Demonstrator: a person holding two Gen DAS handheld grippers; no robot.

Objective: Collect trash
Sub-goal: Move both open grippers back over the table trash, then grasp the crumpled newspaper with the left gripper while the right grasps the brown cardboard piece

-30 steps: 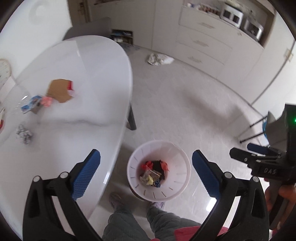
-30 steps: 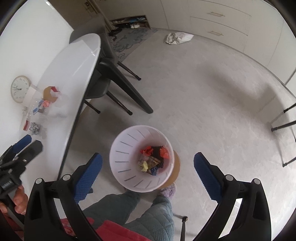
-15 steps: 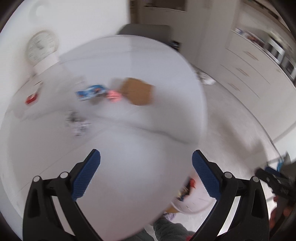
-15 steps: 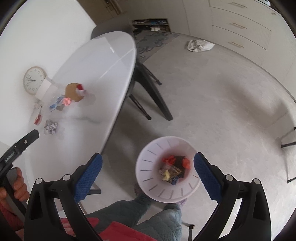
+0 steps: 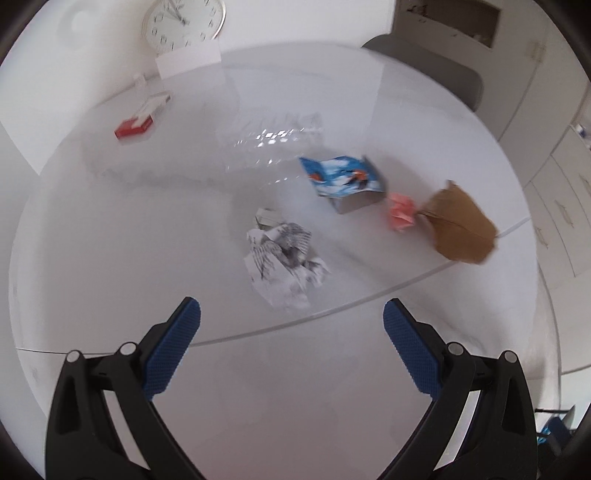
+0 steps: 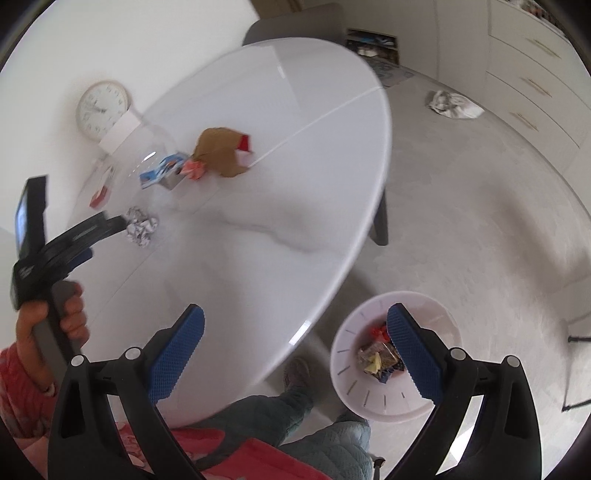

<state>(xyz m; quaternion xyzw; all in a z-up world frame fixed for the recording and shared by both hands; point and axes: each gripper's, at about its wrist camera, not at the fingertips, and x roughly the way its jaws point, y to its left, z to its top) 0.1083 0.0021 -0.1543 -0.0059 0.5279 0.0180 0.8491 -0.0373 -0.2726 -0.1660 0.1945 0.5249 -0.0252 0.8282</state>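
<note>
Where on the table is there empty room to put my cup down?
The white table is bare along its near edge, in front of the crumpled newspaper. It is crowded from the blue wrapper past the pink scrap to the brown paper.

A white oval table (image 6: 280, 155) with a glossy top stands against a plain white wall (image 6: 110, 40). A round clock (image 5: 183, 23) leans on that wall at the table's far edge. Beyond the table sits a grey chair (image 5: 436, 70), and pale drawer cabinets (image 6: 535, 66) line the speckled light floor (image 6: 461, 192), perhaps stone.
</note>
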